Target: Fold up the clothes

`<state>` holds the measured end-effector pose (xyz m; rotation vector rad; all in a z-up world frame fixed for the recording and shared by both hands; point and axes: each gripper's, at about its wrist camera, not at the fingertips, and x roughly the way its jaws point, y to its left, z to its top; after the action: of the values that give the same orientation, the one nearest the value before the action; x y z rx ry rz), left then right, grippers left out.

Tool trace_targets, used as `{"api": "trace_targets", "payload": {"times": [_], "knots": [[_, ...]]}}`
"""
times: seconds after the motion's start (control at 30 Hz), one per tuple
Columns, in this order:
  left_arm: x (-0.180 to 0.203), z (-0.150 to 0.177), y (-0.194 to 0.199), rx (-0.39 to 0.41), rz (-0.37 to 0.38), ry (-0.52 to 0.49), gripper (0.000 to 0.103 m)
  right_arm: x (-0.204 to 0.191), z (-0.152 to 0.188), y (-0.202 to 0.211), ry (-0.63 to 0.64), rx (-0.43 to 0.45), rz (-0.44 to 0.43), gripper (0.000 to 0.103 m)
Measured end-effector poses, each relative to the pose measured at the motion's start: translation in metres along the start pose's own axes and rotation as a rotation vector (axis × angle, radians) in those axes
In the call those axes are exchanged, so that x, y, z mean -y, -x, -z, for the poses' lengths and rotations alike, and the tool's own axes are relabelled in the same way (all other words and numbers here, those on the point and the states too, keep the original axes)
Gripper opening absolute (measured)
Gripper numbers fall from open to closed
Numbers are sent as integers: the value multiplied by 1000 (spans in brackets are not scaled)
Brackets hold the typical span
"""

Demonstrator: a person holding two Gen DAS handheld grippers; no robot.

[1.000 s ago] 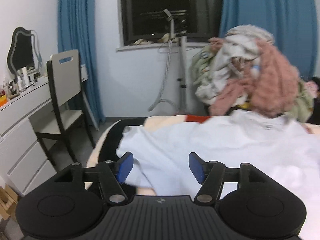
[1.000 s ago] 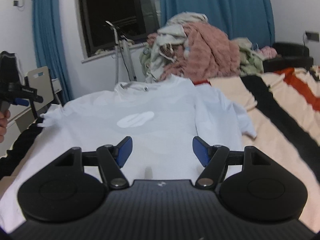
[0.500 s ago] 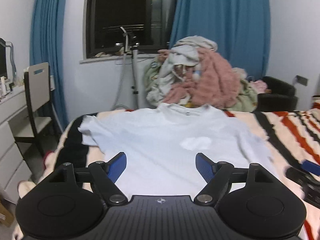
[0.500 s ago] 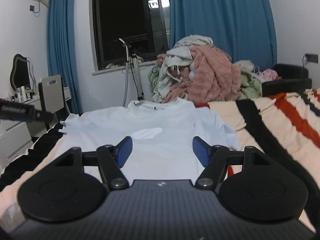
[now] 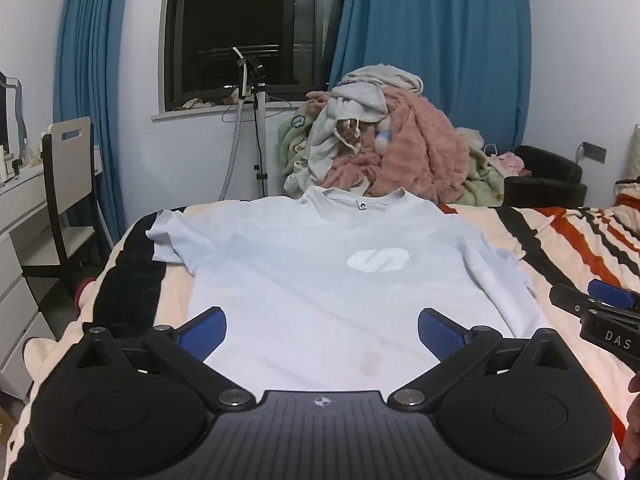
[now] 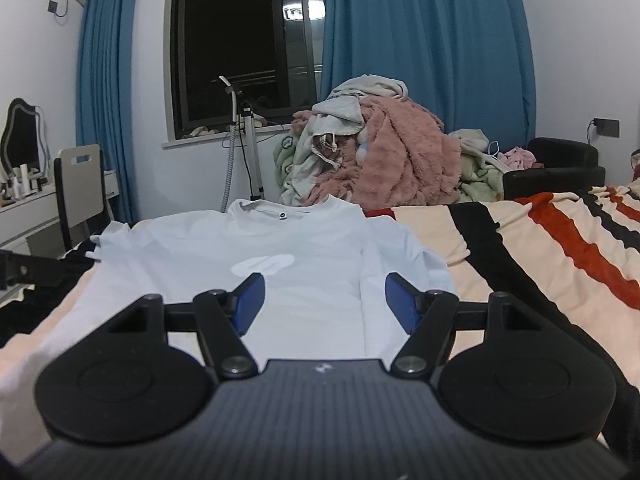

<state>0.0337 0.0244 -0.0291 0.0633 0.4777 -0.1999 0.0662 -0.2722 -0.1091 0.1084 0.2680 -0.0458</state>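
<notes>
On the bed (image 5: 568, 240), a pale T-shirt (image 5: 320, 264) lies flat, front up, collar toward the clothes pile (image 5: 384, 148) at the far end. Only the left view shows a faint stain (image 5: 370, 362) near the hem; only the right view shows the sleeve folded against the shirt's right side (image 6: 404, 256). Left tongs (image 5: 322, 330) and right tongs (image 6: 324, 298) both hang spread wide and empty above the hem. Striped blanket lies bare to the right; a chair (image 5: 68, 184) stands past the left edge.
</notes>
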Motion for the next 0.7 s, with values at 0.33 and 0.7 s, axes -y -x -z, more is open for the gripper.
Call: {"api": "trace_targets", "payload": {"times": [0.33, 0.7], "knots": [[-11, 1, 5, 1, -15, 18, 103, 3, -4, 1, -42, -19, 30, 69], [-11, 1, 2, -12, -38, 59, 103, 75, 0, -51, -305, -125, 117, 69]]}}
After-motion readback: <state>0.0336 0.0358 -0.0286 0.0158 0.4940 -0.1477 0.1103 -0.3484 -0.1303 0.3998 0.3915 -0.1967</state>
